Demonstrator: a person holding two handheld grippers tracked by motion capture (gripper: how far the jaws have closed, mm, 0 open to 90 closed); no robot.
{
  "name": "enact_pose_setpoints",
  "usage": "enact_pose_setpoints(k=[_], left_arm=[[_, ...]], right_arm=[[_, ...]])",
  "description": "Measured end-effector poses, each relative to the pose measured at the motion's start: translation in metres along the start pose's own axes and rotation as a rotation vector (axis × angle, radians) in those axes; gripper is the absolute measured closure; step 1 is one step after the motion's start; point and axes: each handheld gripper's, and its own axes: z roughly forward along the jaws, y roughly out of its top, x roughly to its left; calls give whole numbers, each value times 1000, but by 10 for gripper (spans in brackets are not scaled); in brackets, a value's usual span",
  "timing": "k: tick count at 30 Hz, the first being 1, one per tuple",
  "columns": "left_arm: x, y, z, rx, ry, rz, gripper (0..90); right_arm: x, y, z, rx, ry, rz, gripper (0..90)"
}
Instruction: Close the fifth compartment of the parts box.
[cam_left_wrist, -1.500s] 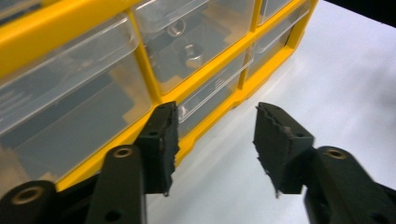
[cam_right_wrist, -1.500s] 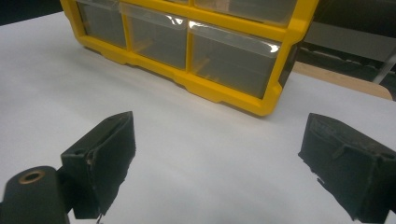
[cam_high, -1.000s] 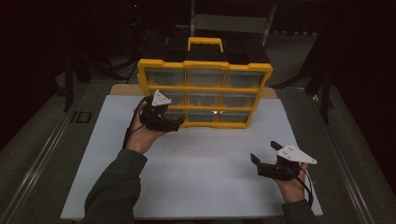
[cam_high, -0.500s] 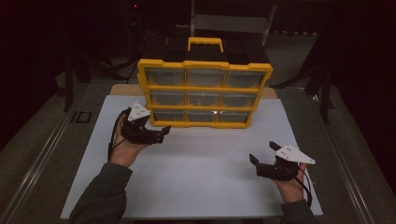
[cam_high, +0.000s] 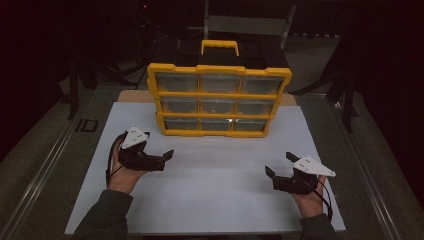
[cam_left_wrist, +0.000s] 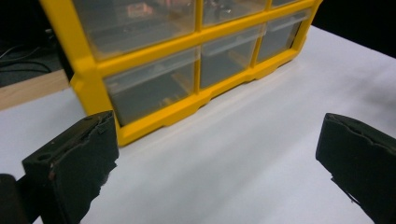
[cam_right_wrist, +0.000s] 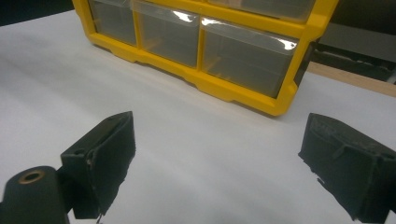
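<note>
White tabletop (cam_high: 215, 190), nearest item: bare sheet, both my hands resting on it.

Right gripper (cam_high: 281, 171), at 4 o'clock on the sheet: jaws spread wide, nothing between them, aimed toward the organizer's right end. No change from a second ago.

Left gripper (cam_high: 165, 156), at 8 o'clock: a second ago I had it up against the bottom-left drawer; now it sits back toward me and lower, well apart from the cabinet. Its jaws have just been opening and stand fully wide, empty. My reading: the work on that drawer is finished or let go, and both tools are parked.

Yellow drawer organizer (cam_high: 219, 99), at 12 o'clock, upright at the far edge of the sheet: three rows of three clear drawers, all looking pushed in flush, carry handle on top. Bottom-left drawer (cam_left_wrist: 152, 87) shows faint small contents, too dim to identify.
</note>
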Motion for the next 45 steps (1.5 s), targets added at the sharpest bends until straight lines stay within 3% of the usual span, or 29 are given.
enact_pose_setpoints(k=[6,13,24,27,30,45], left_arm=[[0,-16,-11,-56,28,-6,0],[-1,-36,-24,-83,45,12,0],[5,-72,-40,-124,70,-19,0],[4,-75,-40,-123,68,-18,0],[1,-76,-39,-108,61,11,0],[2,-79,-34,-79,46,27,0]], right_arm=[[1,-2,2,-6,13,1,102],[-2,-6,5,-13,33,31,102],[1,-10,8,-34,53,16,102],[2,-11,9,-39,64,10,100],[2,-11,8,-46,67,9,100],[2,-15,9,-52,88,-7,100]])
